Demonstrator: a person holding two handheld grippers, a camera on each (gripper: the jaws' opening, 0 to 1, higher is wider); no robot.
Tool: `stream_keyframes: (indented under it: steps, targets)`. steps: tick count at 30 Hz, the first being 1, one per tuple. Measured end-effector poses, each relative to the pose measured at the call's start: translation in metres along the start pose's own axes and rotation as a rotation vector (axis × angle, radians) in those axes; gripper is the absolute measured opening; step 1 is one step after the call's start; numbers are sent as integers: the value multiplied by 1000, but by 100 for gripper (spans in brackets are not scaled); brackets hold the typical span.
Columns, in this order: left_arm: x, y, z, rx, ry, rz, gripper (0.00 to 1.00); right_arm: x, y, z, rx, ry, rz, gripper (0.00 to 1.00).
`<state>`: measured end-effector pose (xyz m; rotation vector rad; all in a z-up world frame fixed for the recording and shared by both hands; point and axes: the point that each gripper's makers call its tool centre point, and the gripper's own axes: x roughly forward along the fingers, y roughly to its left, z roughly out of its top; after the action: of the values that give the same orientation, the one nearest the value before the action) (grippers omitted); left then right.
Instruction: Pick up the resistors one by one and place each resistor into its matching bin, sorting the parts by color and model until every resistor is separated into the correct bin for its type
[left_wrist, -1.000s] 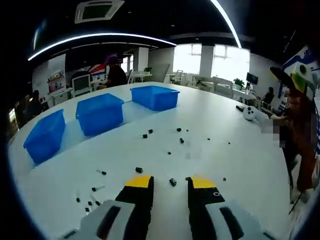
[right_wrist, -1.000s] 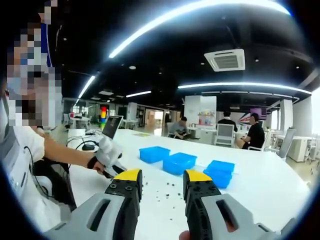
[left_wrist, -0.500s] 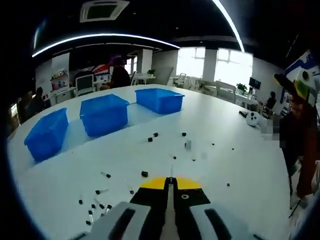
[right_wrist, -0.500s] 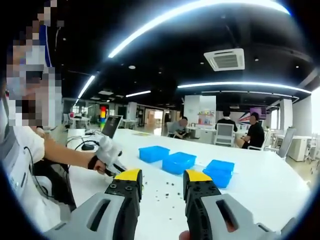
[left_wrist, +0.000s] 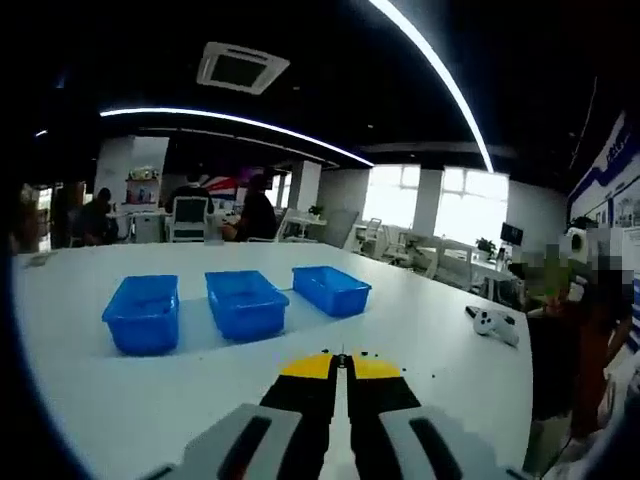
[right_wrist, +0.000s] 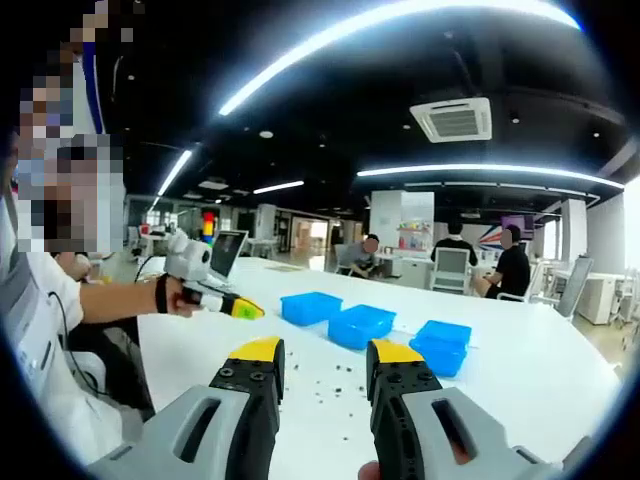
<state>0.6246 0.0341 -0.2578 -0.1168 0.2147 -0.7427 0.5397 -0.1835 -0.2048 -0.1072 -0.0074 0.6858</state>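
Observation:
My left gripper is shut, yellow tips pressed together, raised above the white table. A tiny dark resistor barely peeks out between the tips. Three blue bins stand in a row ahead of it. In the right gripper view the left gripper hangs in a person's hand above the table, left of the bins. Several small black resistors lie scattered on the table in front of the bins. My right gripper is open and holds nothing.
A white controller lies on the table at the right. A laptop and cables sit at the table's far left end. People sit at desks behind the table, and a person stands close at the right.
My left gripper closed on a resistor on the table and has since risen with its jaws shut. The right gripper has stayed still and open.

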Motion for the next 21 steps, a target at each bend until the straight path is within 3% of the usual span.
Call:
stream_keyframes:
  steps: [4,8,13,21]
  targets:
    - [-36,17,12,-36,-89,43,7,3,4,-2,0,4,10,35]
    - [-72,31,14,-56,-151,85,7,5,8,-3,0,9,20,35]
    - [-98,37,11,-59,-176,109,7,7,11,-7,2,20,25,35]
    - [-95,38,13,-30,-173,123,7,9,15,-9,-2,32,31,35]
